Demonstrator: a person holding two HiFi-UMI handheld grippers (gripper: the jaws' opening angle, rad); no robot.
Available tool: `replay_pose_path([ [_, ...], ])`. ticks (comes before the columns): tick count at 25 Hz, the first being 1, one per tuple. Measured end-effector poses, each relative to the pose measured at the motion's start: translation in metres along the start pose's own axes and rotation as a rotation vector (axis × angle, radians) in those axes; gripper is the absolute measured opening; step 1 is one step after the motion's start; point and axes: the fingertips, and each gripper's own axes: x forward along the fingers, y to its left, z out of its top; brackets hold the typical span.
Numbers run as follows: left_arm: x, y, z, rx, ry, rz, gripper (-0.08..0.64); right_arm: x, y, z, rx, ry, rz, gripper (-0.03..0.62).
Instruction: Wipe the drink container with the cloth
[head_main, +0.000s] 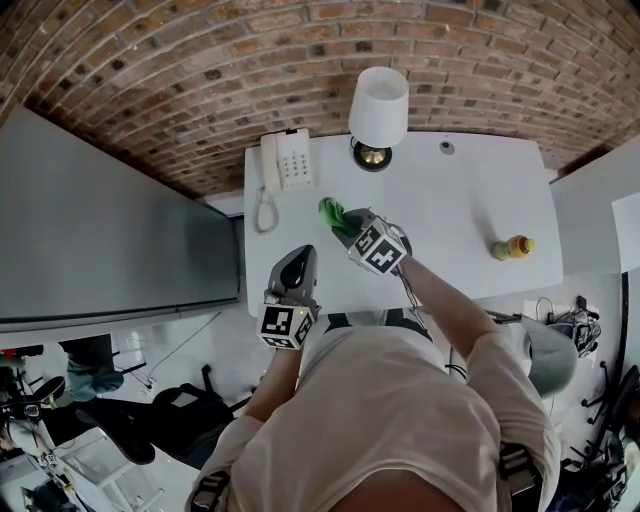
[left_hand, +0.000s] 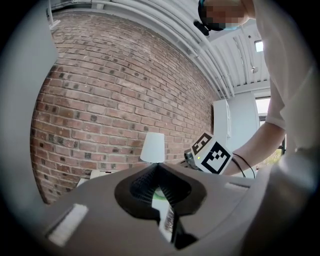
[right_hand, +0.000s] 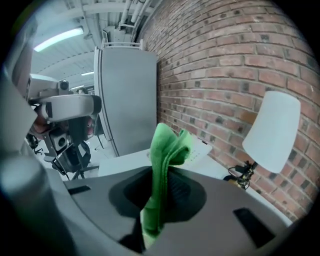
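Two handheld grippers hover over a white surface (head_main: 450, 200) beneath a brick wall. Neither is yet at the drink container (head_main: 511, 247), a small yellow-and-green shape well off to the right of both sets of jaws, near the surface's right edge; whether it stands or lies cannot be told from above. The right gripper (right_hand: 167, 172) has its jaws closed on a green cloth (right_hand: 167, 142), pinched low so that a folded tuft stands free beyond the tips, a hold that seems meant to leave a loose pad to rub with. The left gripper (left_hand: 157, 167), set back and to the left of the right jaws near the front edge, has its jaws together at the tips with nothing clearly between them. A pale strip shows in the gap lower down, and what it is cannot be made out. By this reading the wiping has not begun: the cloth is in hand, the container is untouched, and the left gripper is probably free to steady the container. Ahead of the right jaws stands a lamp (head_main: 378, 108) with a white shade, and to their left a white telephone (head_main: 284, 160) with its coiled cord. A grey cabinet (head_main: 100, 230) flanks the surface farther left. Bare surface lies between the cloth and the container, so nothing appears to block the way across.
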Motion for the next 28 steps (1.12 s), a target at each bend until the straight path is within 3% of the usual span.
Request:
replay_pose_path([
  [5, -0.002, 0.004, 0.0, -0.003, -0.002, 0.015, 0.009, -0.009, 0.018, 0.013, 0.02, -0.074, 0.016, 0.043],
  [14, 0.005, 0.003, 0.0, 0.004, 0.001, 0.003, 0.009, -0.11, -0.026, 0.008, 0.214, -0.262, -0.206, 0.043],
  [21, 0.012, -0.007, 0.003, 0.016, 0.001, -0.021, 0.009, -0.143, -0.04, -0.036, 0.32, -0.254, -0.334, 0.043],
  [28, 0.01, -0.008, -0.003, 0.015, 0.016, -0.017, 0.009, -0.125, -0.036, -0.076, 0.419, -0.187, -0.377, 0.043],
])
